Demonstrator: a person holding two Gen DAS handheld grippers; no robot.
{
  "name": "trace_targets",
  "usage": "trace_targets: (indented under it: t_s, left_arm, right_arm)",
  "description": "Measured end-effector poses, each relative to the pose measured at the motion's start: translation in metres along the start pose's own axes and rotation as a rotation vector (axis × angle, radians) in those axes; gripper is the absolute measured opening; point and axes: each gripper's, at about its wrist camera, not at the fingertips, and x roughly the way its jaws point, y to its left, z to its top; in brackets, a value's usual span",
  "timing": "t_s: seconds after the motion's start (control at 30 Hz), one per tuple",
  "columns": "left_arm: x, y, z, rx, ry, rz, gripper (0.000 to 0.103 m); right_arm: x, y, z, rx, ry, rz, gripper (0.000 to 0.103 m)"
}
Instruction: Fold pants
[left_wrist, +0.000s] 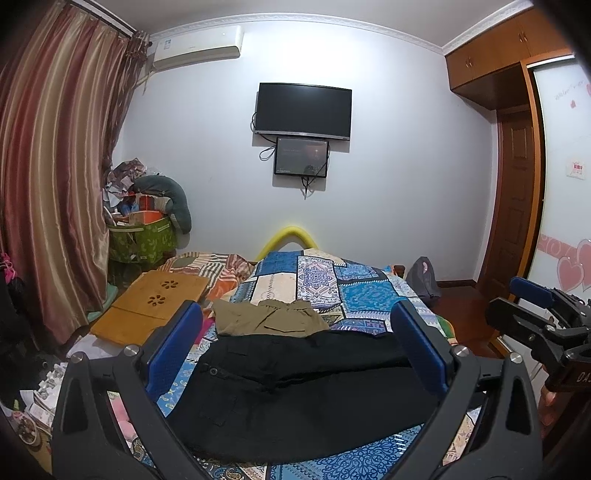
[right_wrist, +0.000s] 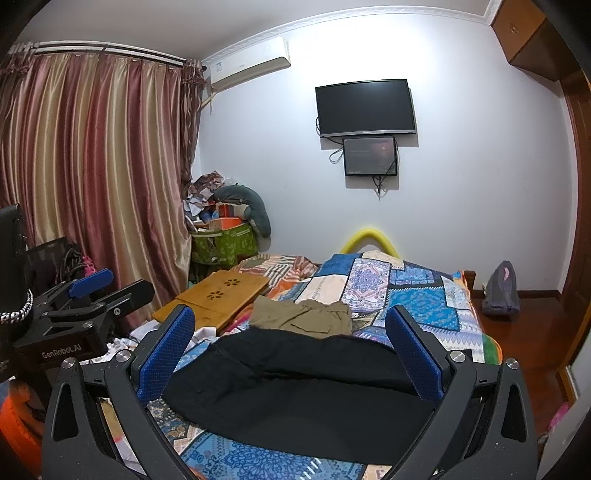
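Observation:
Black pants (left_wrist: 295, 387) (right_wrist: 303, 384) lie spread across the near part of the bed, waistband with a button toward the left. A folded khaki garment (left_wrist: 267, 317) (right_wrist: 303, 315) rests just beyond them. My left gripper (left_wrist: 295, 332) hovers above the black pants, wide open, nothing between its blue pads. My right gripper (right_wrist: 291, 332) hangs over the same pants, also wide open and empty. Each gripper shows in the other's view, the right gripper (left_wrist: 535, 310) at the right edge, the left gripper (right_wrist: 96, 291) at the left edge.
A blue patchwork bedspread (left_wrist: 354, 291) covers the bed. A wooden lap desk (left_wrist: 155, 306) lies on the bed's left side. Curtains (left_wrist: 55, 166), a green storage box (left_wrist: 144, 240) piled with clutter, a wall television (left_wrist: 303, 110), a grey backpack (right_wrist: 500, 288) on the floor and a wardrobe (left_wrist: 517, 147) surround it.

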Motion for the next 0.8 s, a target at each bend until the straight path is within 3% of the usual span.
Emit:
trace_targets:
  t_s: [0.8]
  left_arm:
    - [-0.0015,0.0012,-0.0011,-0.009,0.001,-0.004,0.103]
  right_arm:
    - [0.0004,-0.0004,-0.0001,0.000,-0.005,-0.005,0.103]
